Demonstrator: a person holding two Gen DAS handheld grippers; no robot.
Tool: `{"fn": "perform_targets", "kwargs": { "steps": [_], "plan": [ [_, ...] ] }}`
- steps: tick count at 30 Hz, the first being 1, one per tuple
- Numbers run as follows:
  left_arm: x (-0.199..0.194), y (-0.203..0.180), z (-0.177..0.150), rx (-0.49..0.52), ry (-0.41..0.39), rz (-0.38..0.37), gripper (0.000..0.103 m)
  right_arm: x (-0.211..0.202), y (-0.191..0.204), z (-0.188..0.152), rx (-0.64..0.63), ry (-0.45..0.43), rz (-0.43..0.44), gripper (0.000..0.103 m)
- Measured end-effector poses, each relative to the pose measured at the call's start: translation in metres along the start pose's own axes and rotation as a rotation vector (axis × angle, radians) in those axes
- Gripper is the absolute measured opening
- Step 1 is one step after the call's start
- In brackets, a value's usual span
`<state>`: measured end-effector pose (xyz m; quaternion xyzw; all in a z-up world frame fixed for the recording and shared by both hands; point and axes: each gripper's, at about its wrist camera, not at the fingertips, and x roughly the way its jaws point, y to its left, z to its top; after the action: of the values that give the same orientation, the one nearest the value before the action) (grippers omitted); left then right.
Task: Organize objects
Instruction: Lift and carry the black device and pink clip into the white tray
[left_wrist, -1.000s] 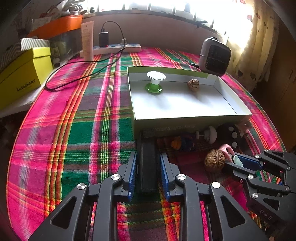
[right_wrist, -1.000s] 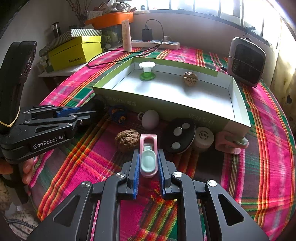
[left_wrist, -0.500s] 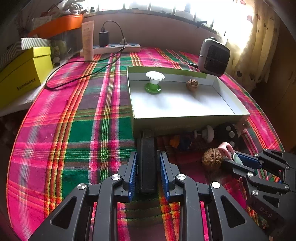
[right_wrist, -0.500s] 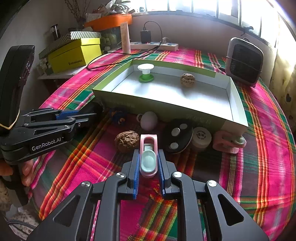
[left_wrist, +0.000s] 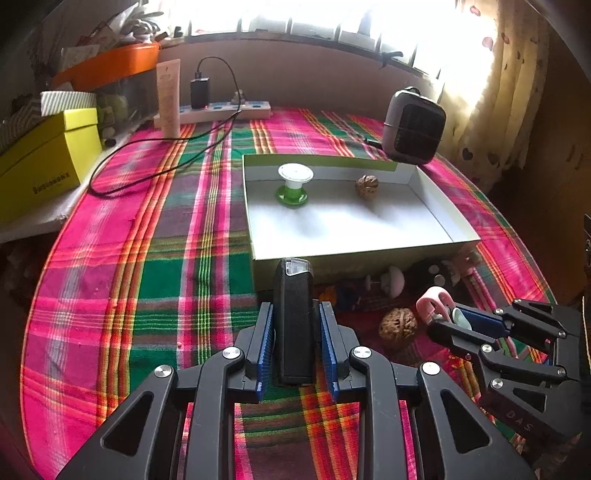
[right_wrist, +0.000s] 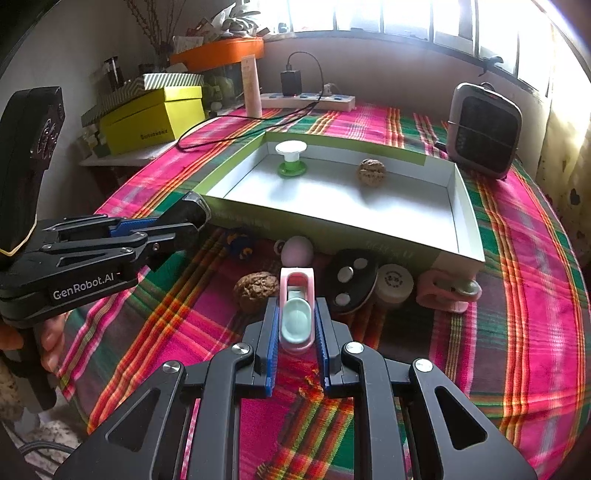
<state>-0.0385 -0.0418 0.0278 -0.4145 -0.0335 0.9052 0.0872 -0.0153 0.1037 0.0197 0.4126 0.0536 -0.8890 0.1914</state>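
My left gripper (left_wrist: 295, 317) is shut on a black oblong device (left_wrist: 293, 317) and holds it above the cloth, just in front of the white tray's near wall (left_wrist: 354, 260). My right gripper (right_wrist: 295, 317) is shut on a pink and mint clip (right_wrist: 296, 314), lifted off the cloth. The tray (right_wrist: 458, 218) holds a green and white spool (right_wrist: 291, 157) and a walnut (right_wrist: 371, 172). Another walnut (right_wrist: 255, 291), a pink mushroom toy (right_wrist: 297, 251), a black disc (right_wrist: 351, 278), a round cap (right_wrist: 394, 282) and a second pink clip (right_wrist: 448, 291) lie before the tray.
A small heater (right_wrist: 482, 129) stands behind the tray at the right. A power strip with a charger and cable (left_wrist: 221, 109), a tube (left_wrist: 169, 98) and a yellow box (left_wrist: 40, 162) sit at the back left. The plaid cloth (left_wrist: 147, 258) covers the table.
Both grippers have risen with their loads: the black device now stands clear of the cloth near the tray wall, and the pink clip is lifted a little.
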Motion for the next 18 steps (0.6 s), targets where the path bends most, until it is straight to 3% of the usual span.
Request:
{"fn": "perform_targets", "kwargs": {
  "steps": [18],
  "plan": [
    [0.004,-0.012,0.021,0.011,-0.009,-0.026,0.022,-0.01,-0.019,0.027,0.036,-0.052,-0.024,0.018]
  ]
}}
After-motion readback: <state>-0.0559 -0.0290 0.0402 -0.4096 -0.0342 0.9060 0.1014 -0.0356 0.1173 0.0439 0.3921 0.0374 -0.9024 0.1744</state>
